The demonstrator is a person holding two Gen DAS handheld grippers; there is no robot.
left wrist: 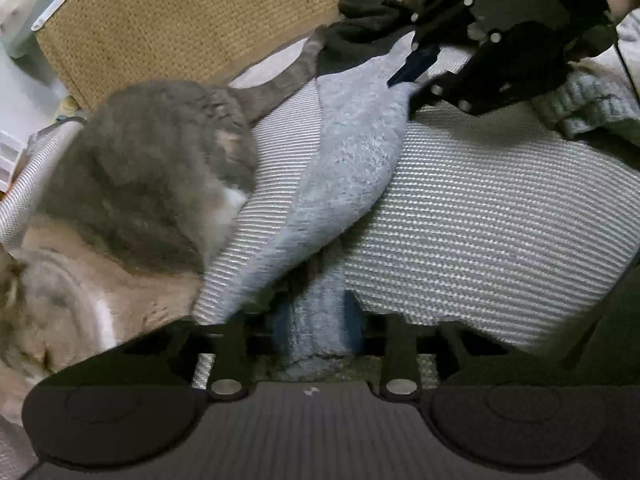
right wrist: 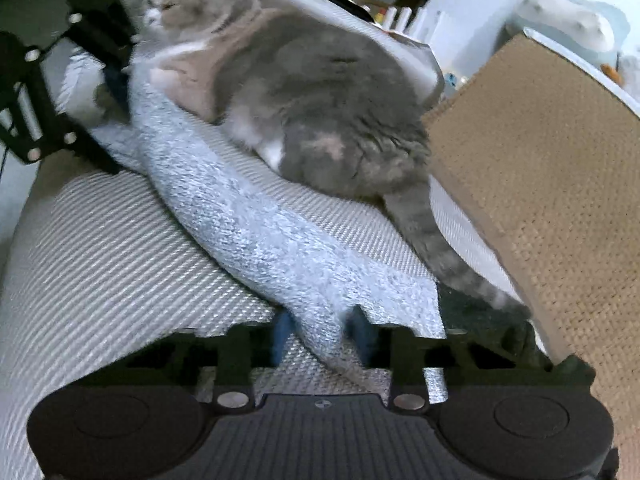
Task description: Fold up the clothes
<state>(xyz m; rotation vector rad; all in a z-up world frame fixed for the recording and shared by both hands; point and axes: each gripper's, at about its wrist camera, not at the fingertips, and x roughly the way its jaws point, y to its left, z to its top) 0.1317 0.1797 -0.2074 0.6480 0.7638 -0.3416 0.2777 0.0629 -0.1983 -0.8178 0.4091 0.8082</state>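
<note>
A pale blue-grey garment (left wrist: 352,168) is stretched between two grippers over a white ribbed cushion (left wrist: 500,232).

The left gripper (left wrist: 316,332) pinches one end of the fuzzy cloth between its blue pads, and the right gripper (right wrist: 324,336) clamps the opposite end (each tool also shows in the other's view). A grey and cream cat (right wrist: 288,92) lies on the cushion just beside the cloth, its tail trailing toward a dark garment (left wrist: 372,8) near a tan woven panel (right wrist: 540,168).
</note>
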